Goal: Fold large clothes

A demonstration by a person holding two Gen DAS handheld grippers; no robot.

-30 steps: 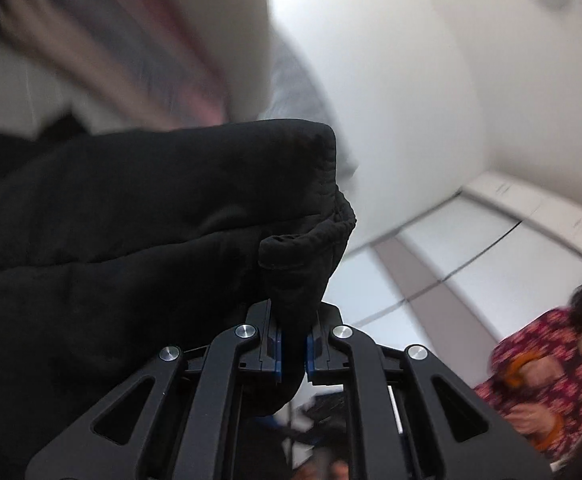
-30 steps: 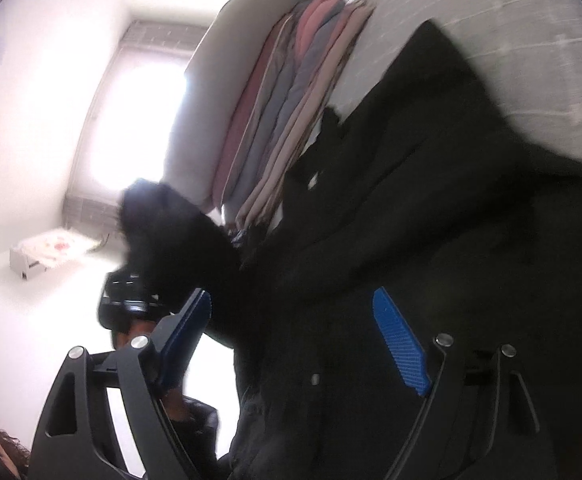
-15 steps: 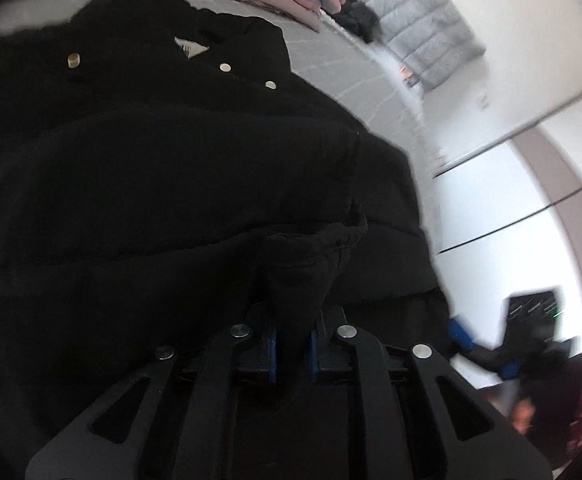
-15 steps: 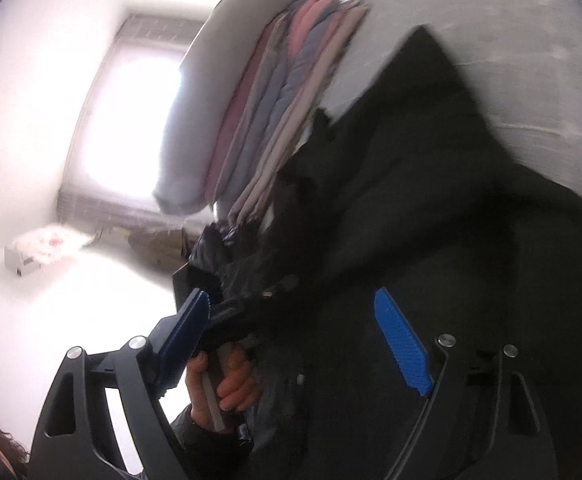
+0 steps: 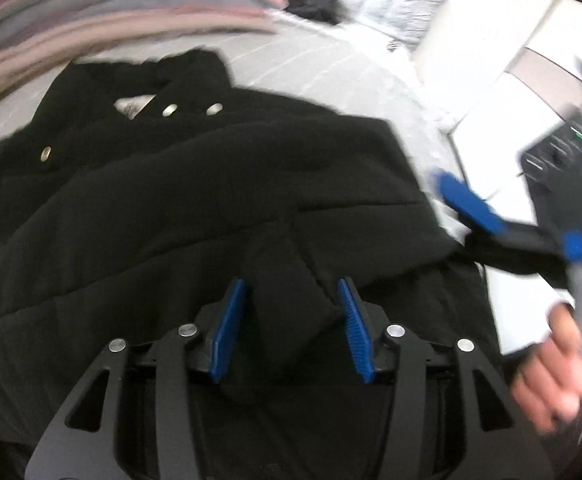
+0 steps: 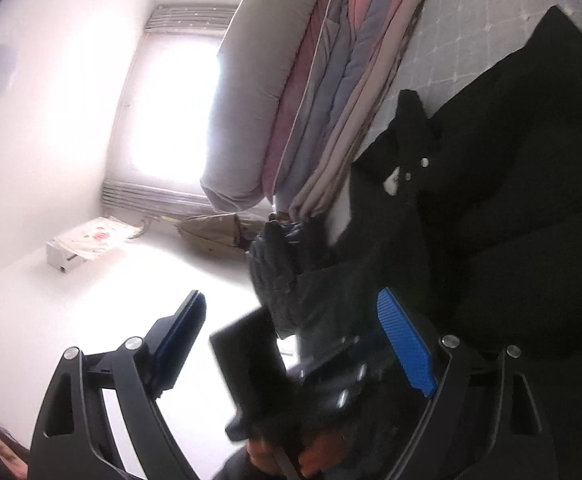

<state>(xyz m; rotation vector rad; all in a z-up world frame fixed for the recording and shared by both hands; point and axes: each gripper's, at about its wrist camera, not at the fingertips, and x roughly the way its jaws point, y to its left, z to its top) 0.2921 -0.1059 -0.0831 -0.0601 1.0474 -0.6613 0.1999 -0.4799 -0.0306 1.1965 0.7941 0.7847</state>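
A large black coat (image 5: 195,208) with metal snap buttons lies on a white quilted bed (image 5: 331,68); its collar points away. A sleeve lies folded across its body. My left gripper (image 5: 291,320) is open, its blue pads either side of the sleeve cuff (image 5: 287,292) lying between them. My right gripper (image 6: 291,344) is open and empty beside the coat (image 6: 511,208); it also shows in the left wrist view (image 5: 503,224), off the coat's right edge.
A stack of folded pink, grey and beige quilts (image 5: 111,16) lies beyond the collar, also in the right wrist view (image 6: 323,92). A dark garment (image 5: 311,0) lies farther back. A bright window (image 6: 171,104) and white floor are at the left.
My left gripper brought the sleeve down across the coat and opened, letting go of the cuff. My right gripper stayed open and moved out beside the coat.
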